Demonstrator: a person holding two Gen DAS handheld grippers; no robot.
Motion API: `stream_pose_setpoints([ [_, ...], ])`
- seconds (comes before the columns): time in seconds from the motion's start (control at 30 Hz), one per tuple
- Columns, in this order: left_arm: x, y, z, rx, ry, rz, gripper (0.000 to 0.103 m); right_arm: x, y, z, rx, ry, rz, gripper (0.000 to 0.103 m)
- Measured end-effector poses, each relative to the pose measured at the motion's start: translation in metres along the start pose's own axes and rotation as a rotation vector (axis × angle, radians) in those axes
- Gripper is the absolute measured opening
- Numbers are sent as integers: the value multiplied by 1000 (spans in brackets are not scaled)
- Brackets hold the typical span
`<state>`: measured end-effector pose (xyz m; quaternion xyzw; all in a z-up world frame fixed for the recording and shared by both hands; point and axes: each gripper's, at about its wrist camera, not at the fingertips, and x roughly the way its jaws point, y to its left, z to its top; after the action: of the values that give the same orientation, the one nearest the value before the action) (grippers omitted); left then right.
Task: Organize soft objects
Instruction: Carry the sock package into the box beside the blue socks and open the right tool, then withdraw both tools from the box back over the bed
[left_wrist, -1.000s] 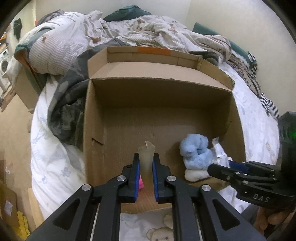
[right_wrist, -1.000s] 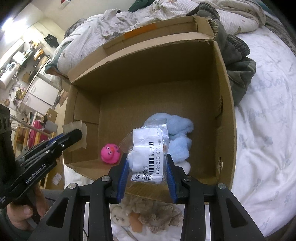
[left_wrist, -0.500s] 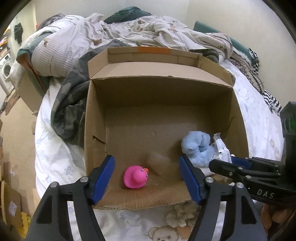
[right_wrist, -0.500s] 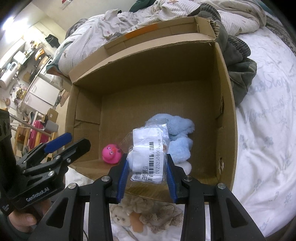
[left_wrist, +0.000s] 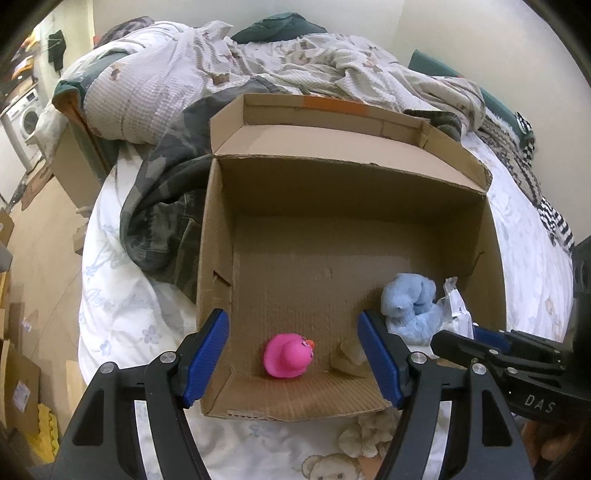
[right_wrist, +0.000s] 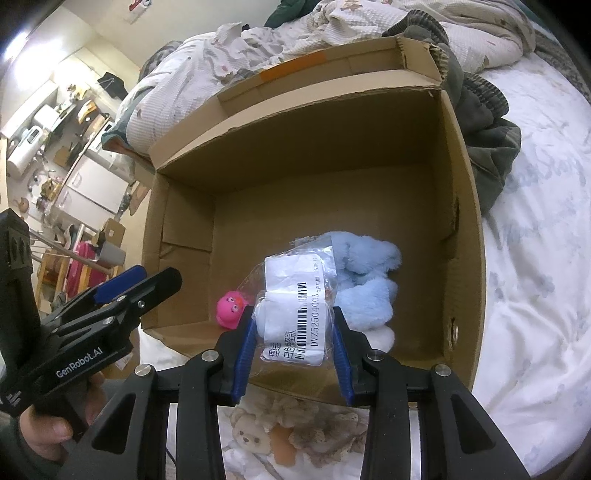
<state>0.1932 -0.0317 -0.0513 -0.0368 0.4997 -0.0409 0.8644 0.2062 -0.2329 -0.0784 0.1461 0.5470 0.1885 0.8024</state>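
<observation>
left gripper (left_wrist: 293, 354) spread, empty | right gripper (right_wrist: 293, 341) pinching bagged white item (right_wrist: 295, 317) (contents unreadable) | beige toy (left_wrist: 349, 358) half hidden beside pink duck (left_wrist: 288, 354) in cardboard box (left_wrist: 218, 236)

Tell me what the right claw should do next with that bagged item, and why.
Probably ease forward a little and open over the cardboard box. The right claw is shut on the labelled plastic bag, held at the near edge, while the pink duck and blue plush lie inside. The left claw is open, holding nothing.
</observation>
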Motion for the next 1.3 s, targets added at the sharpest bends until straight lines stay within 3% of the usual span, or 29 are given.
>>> stream_pose_setpoints([
  [0.07, 0, 0, 1, -2, 0, 1, 69, -1, -2, 1, 15, -1, -3, 65],
  [0.27, 2, 0, 1, -2, 4, 8, 69, -1, -8, 1, 55, 5, -27, 82],
  [0.33, 2, 0, 1, -2, 3, 9, 70, -4, -8, 1, 51, -9, -21, 103],
  [0.67, 3, 3, 1, -11, 5, 18, 69, -13, 0, 3, 1, -77, -36, 103],
  [1.3, -13, 4, -9, -11, -16, 33, 69, -17, 8, 1, -20, -94, -51, 103],
])
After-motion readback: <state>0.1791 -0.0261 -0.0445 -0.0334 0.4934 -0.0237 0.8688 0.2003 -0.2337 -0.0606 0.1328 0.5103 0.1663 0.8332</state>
